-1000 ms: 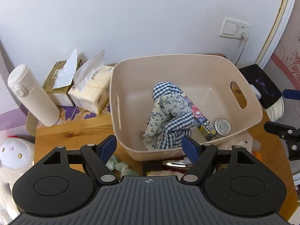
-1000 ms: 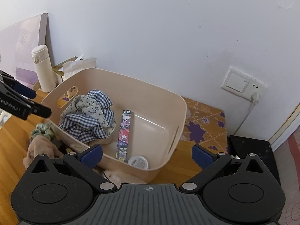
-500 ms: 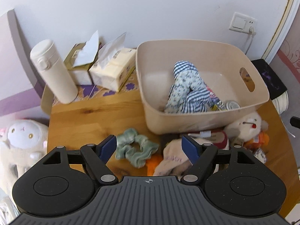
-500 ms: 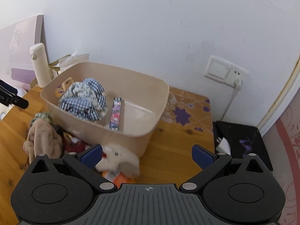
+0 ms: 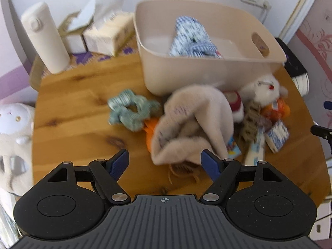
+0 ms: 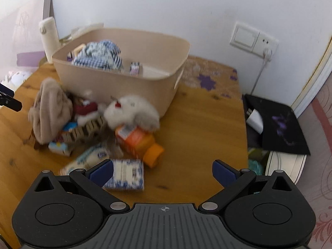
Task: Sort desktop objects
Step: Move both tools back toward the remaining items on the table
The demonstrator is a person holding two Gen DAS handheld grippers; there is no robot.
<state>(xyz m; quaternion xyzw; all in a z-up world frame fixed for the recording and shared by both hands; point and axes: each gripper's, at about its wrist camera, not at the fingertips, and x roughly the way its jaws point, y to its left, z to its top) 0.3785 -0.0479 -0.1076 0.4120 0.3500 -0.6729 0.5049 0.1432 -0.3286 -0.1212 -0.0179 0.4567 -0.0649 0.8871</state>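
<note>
While the beige bin (image 5: 207,74) already holds a checked cloth (image 5: 191,39), the beige towel (image 5: 193,124), scrunchie (image 5: 132,112) and orange bottle (image 6: 139,141) lie outside; left gripper (image 5: 165,161) and right gripper (image 6: 162,171) both gape wide, empty

A home bedroom corner: wooden table (image 5: 68,108) against a white wall, plush toy (image 5: 14,120) at left, floral wallpaper (image 6: 323,166) at right.
</note>
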